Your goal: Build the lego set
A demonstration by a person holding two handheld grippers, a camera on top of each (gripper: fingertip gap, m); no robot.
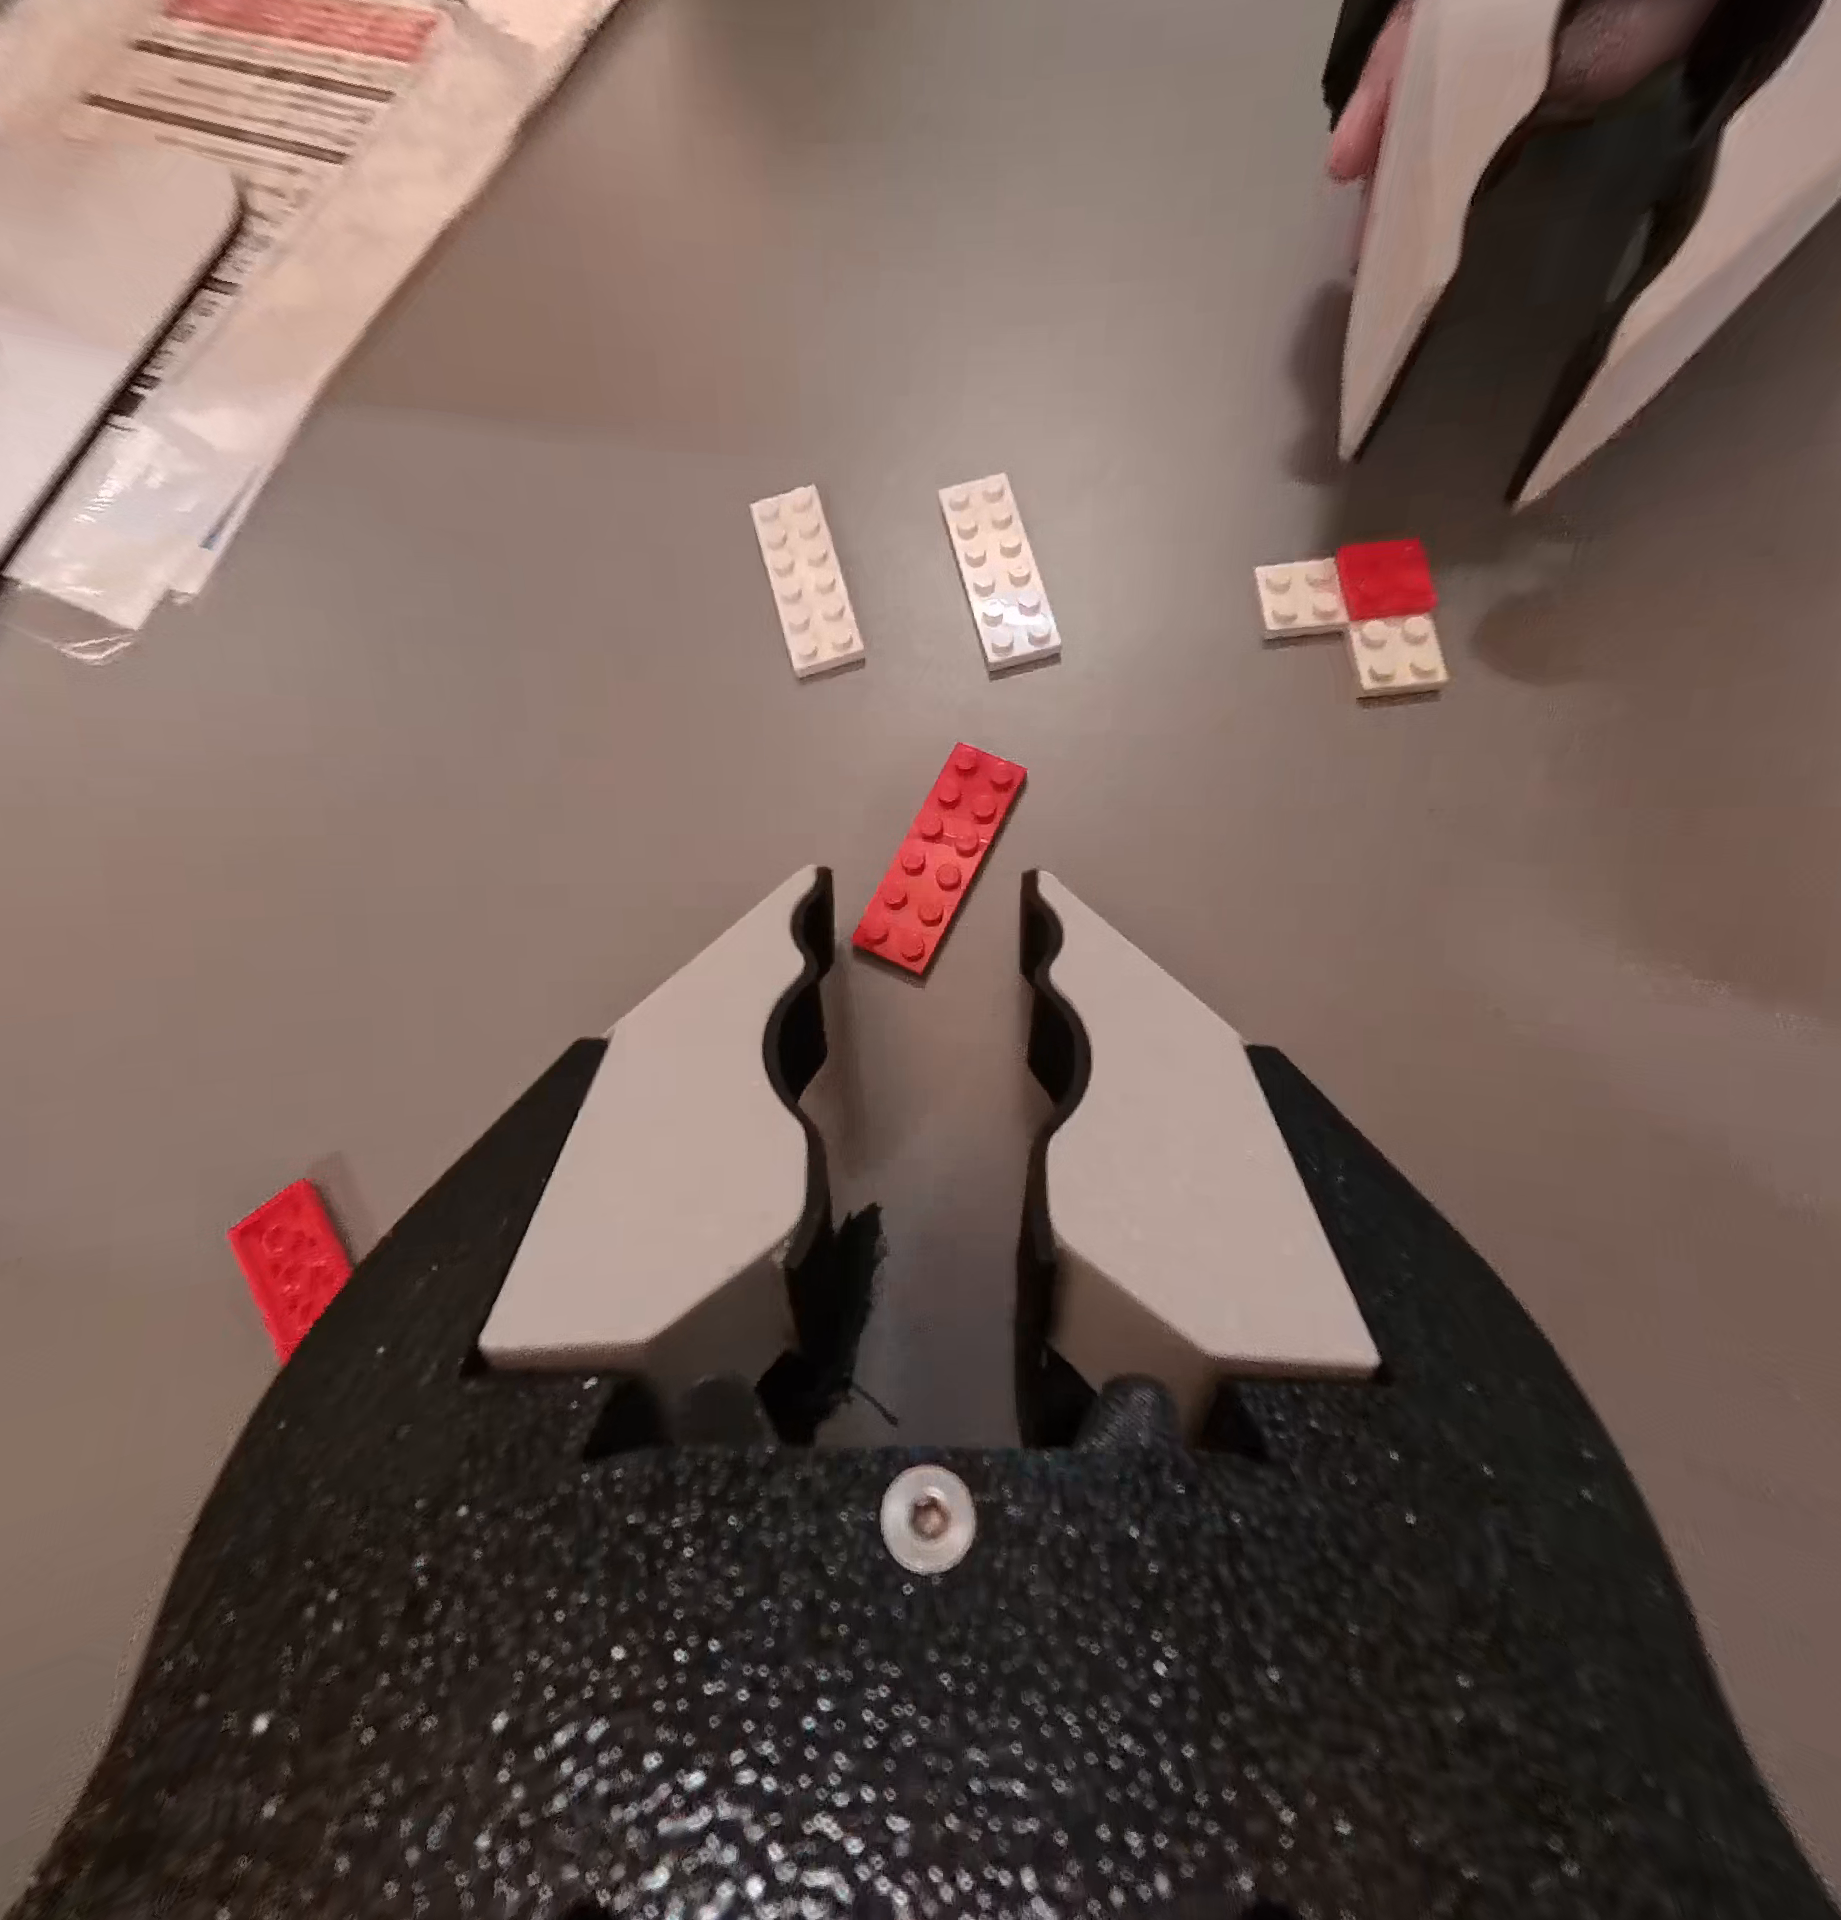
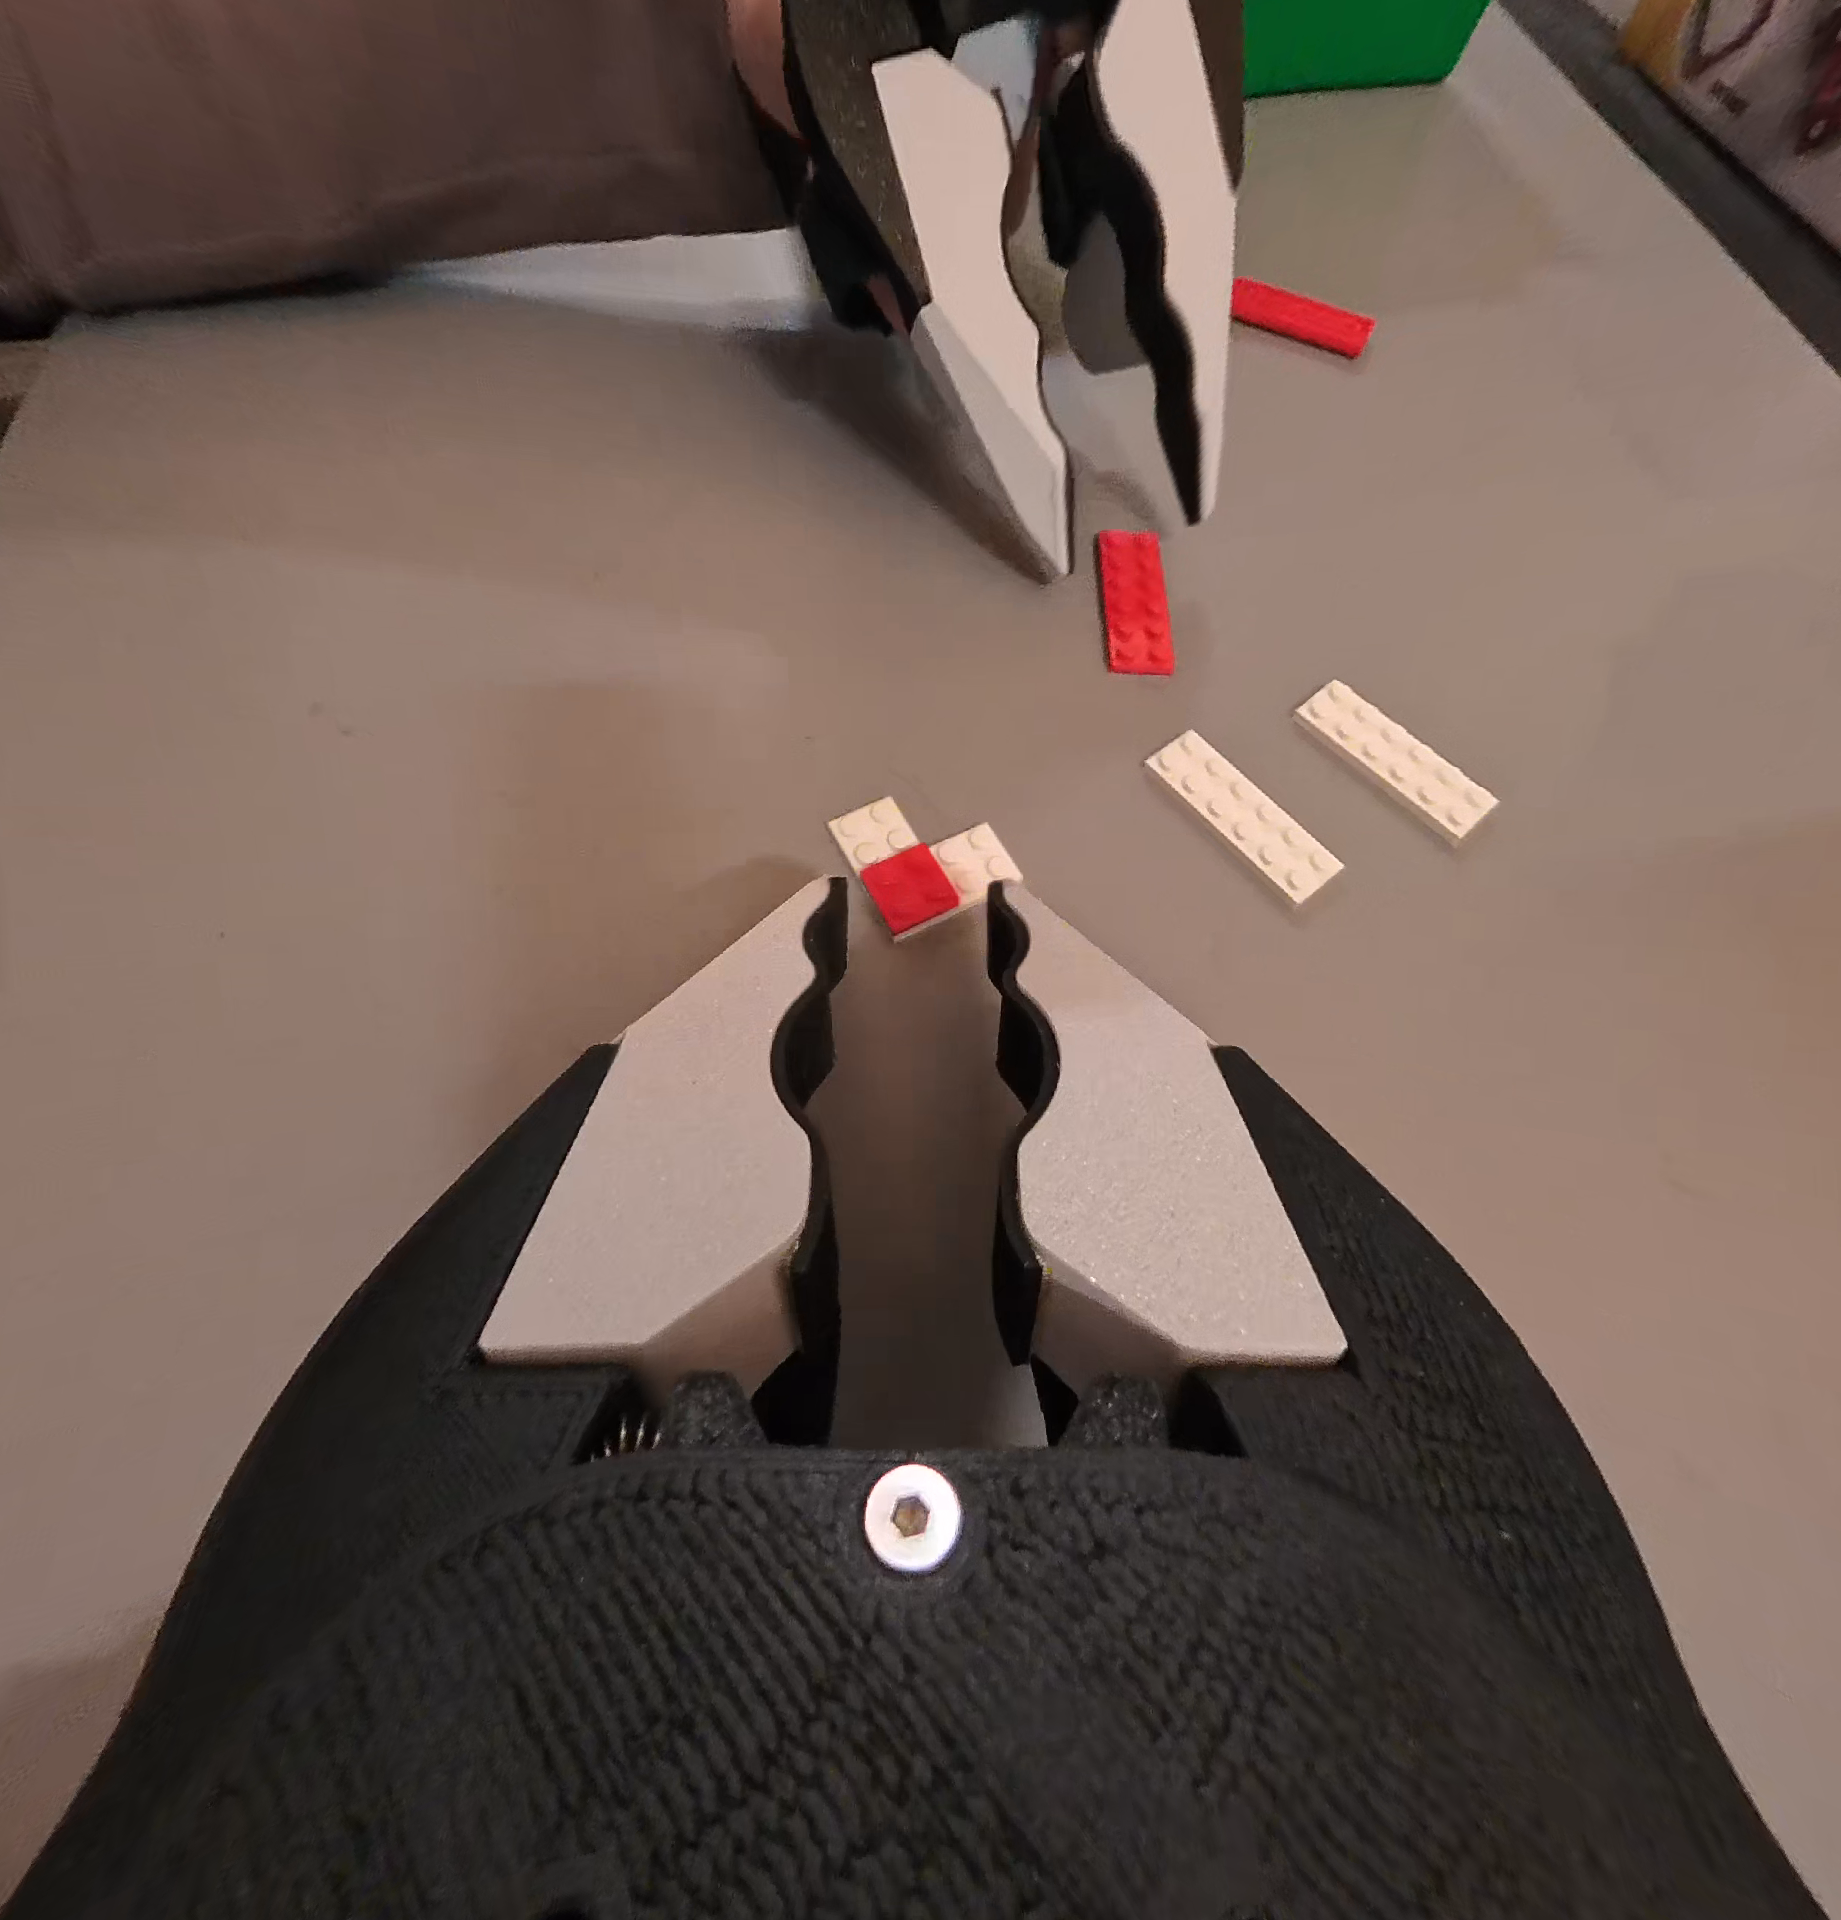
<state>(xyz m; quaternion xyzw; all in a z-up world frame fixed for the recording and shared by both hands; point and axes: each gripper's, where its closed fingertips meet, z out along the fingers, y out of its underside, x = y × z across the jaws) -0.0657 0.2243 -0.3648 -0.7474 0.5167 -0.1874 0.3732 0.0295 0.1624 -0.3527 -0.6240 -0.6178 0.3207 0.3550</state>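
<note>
Our left tool (image 1: 926, 894) is partly open and holds nothing; the red plate (image 1: 940, 858) lies on the counter (image 1: 480, 831) just ahead of its tips, turned at an angle to them. Our right tool (image 2: 916, 899) is also partly open and empty, with the small white and red assembly (image 2: 921, 871) just before its tips. Two white plates (image 1: 807, 582) lie further ahead of the left tool. We think the thin, skewed plate could slide or twist away if the fingers close on its corners, because it lies flat.
</note>
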